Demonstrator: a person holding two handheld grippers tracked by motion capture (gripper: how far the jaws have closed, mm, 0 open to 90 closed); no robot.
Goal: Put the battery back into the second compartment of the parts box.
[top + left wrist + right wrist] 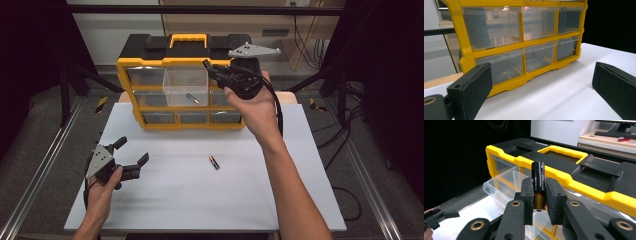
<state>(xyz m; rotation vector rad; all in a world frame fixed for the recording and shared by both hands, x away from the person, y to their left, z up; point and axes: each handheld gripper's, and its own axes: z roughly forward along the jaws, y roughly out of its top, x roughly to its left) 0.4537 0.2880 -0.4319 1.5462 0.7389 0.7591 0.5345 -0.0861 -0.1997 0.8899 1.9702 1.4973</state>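
Battery [538, 185] stands upright, clamped between the right gripper's [539, 197] jaws above the pulled-out clear drawer [504, 186]; its print is unreadable. High view: another battery [214, 162] lies on the table [300, 190]. Left gripper [541, 87] gapes wide, empty, facing the yellow organizer [466, 45].

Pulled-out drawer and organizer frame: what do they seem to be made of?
The pulled-out drawer looks like clear, glossy plastic: a battery lying inside shows through its wall. The organizer frame looks like moulded yellow plastic with a smooth, slightly shiny finish and rounded edges; its top seems matte black plastic.
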